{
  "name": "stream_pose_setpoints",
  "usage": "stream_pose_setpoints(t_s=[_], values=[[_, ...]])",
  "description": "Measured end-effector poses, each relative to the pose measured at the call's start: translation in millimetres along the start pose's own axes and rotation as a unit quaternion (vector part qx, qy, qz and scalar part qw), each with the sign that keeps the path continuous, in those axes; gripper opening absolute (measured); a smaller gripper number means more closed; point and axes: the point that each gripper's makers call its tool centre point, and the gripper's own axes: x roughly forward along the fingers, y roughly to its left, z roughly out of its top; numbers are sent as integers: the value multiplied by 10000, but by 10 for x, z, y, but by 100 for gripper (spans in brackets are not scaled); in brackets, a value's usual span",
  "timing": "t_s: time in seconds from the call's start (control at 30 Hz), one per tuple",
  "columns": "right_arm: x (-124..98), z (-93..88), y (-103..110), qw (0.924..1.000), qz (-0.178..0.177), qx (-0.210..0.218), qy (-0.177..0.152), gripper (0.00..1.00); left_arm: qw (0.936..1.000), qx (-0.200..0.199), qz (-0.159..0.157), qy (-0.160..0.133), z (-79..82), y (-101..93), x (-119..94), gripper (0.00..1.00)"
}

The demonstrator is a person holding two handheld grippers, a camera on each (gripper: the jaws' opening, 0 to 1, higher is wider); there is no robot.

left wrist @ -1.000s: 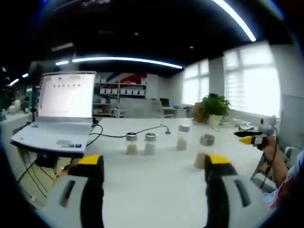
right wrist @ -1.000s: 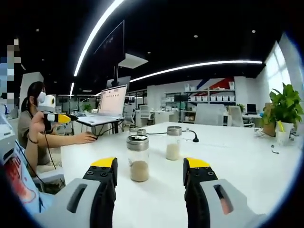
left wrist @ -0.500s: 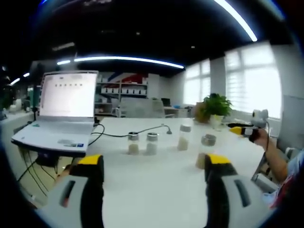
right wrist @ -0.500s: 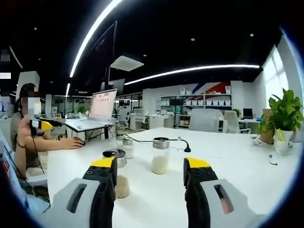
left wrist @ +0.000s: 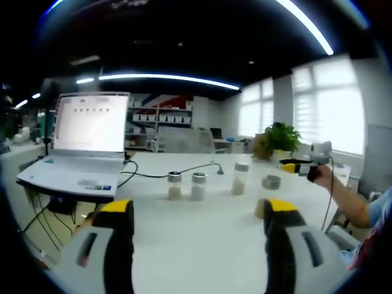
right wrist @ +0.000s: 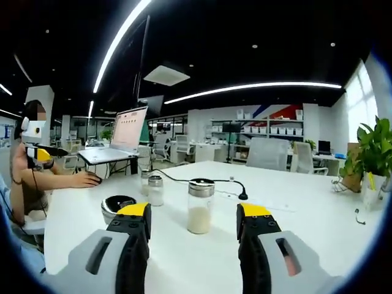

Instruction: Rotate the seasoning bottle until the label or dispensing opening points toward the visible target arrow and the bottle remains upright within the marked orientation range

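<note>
On white table (right wrist: 306, 208), unlabelled seasoning bottle (right wrist: 200, 207)

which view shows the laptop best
The left gripper view: the laptop sits large on the table's left, open, with screen and keyboard facing the camera. In the right gripper view the laptop is small and far off, seen at an angle beyond the bottles.

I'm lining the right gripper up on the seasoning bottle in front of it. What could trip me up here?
1. The right gripper is open around the tall seasoning bottle, but a shorter jar sits beside its left finger; closing or sweeping could knock it.
2. A black cable runs just behind the bottle and could snag.
</note>
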Motion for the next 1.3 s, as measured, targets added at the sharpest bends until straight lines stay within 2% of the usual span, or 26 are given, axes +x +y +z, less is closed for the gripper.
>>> stream_pose_setpoints(t_s=[0.2,0.33,0.4,0.63,0.73,0.8,0.87,0.9,0.97,1.03,1.13,1.2,1.3], values=[[265,-122,-133,9995,-289,79,32,60,10000,-7,13,5,0,9,3,93],[436,-138,-204,9994,-325,68,-1,60,10000,6,16,-34,15,-1,-10,93],[523,-137,-219,9995,-298,-69,10,60,10000,7,14,-43,22,1,-8,93],[746,-176,-235,9997,-179,-118,73,63,10000,-61,30,-52,3,-37,25,92],[818,-254,-252,9995,-131,-234,153,63,9999,3,-104,-20,-4,-87,39,92],[867,-281,-255,9999,-33,-76,139,64,10000,31,-75,-25,1,-77,39,92],[940,-245,-246,9998,136,144,-32,64,10000,40,-44,-43,6,-70,40,92],[961,-247,-259,9998,129,127,-13,66,10000,30,-70,-21,-4,-83,42,92],[1013,-220,-223,9998,171,74,-58,74,9999,49,-98,8,-13,-103,40,92],[1072,-235,-185,9997,257,15,50,80,9999,67,-109,-9,-4,-110,40,92],[1160,-219,-172,9996,259,-40,47,78,10000,41,-76,8,-13,-95,45,92],[1235,-179,-169,9994,284,210,-71,75,9999,54,-83,64,-37,-98,47,93],[1334,-190,-196,9994,235,266,-44,73,10000,52,-74,42,-24,-92,44,93]])
